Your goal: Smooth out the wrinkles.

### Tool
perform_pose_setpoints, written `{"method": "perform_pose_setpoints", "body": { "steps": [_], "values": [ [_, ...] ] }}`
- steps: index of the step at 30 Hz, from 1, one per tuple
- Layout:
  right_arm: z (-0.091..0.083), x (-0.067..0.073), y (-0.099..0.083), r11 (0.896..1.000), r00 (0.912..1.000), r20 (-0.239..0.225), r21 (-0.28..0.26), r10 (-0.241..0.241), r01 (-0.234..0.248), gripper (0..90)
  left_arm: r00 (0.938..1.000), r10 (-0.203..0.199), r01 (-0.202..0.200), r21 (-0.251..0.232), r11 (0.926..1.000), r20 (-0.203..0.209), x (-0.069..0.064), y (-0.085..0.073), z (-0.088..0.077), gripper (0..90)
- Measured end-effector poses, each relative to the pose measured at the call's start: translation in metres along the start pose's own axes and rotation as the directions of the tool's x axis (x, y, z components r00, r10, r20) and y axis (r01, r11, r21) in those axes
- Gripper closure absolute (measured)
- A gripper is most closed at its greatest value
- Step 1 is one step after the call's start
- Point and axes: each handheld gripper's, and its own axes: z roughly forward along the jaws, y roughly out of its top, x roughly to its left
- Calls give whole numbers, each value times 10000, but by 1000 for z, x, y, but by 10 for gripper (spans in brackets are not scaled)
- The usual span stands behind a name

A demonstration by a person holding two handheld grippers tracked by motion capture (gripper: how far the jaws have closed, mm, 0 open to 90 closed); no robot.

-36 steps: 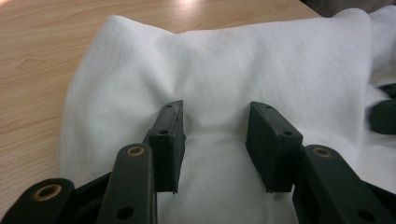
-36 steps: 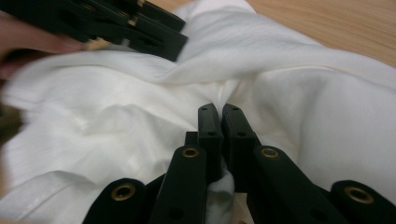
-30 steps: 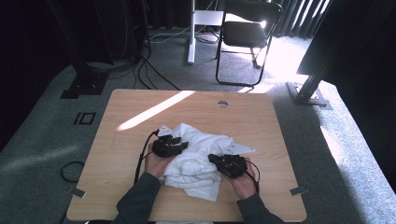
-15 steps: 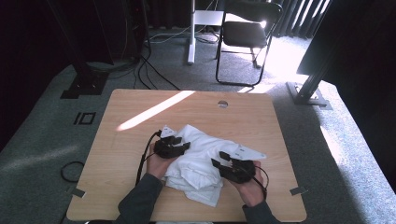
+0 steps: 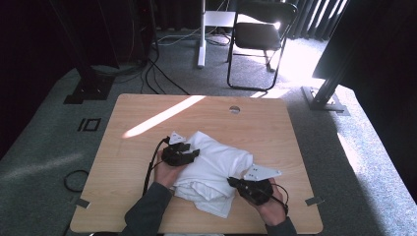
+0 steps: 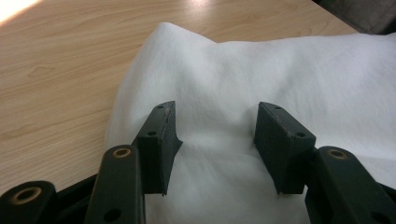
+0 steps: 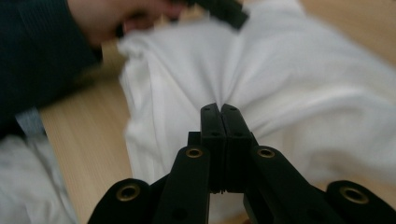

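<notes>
A folded cloth [image 5: 211, 164] lies on the table's [image 5: 275, 132] near half.

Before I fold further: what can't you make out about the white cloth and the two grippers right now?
- Right gripper: its view is blurred; whether the shut jaws pinch the white cloth can't be told.
- Left gripper: cloth under its open jaws; contact unclear.
- High view: hands and grippers hide the cloth's near edges.

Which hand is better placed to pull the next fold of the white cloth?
Probably the right. Its tongs are pressed shut at a pinched ridge of the cloth, though whether fabric is caught between them is unclear. The left tongs stand open, resting on the cloth's far side without gripping.
</notes>
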Motion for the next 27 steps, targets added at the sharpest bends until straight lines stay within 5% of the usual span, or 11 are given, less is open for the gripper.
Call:
{"method": "perform_pose_setpoints", "body": {
  "steps": [5, 9, 12, 20, 26, 27],
  "values": [
    [23, -5, -30, 9885, 10000, -56, 1509, 55, -46, 803, 9994, 344, -345, -131, 9993, -92, -10, 1, -4, 494],
    [45, -16, -40, 9816, 9964, 276, 1716, 806, -842, 748, 9938, 1048, -1033, -398, 9939, 381, -30, -4, -17, 490],
    [56, -24, -39, 9801, 9936, 333, 1642, 1078, -1118, 736, 9881, 1497, -1485, -362, 9883, 341, -45, -13, -21, 480],
    [78, -56, -16, 9763, 9835, 1146, 1497, 1400, -1564, 734, 9958, 899, -905, -461, 9948, -160, -50, -21, -5, 453],
    [107, -87, 7, 9775, 9723, 1798, 1214, 1491, -1723, 700, 9906, 468, -579, -844, 9948, -1283, -21, 3, 29, 464],
    [116, -101, 14, 9720, 9603, 2072, 1028, 1866, -2111, 647, 9899, 321, -448, -905, 9949, -1378, -16, 8, 35, 464]
  ]
}}
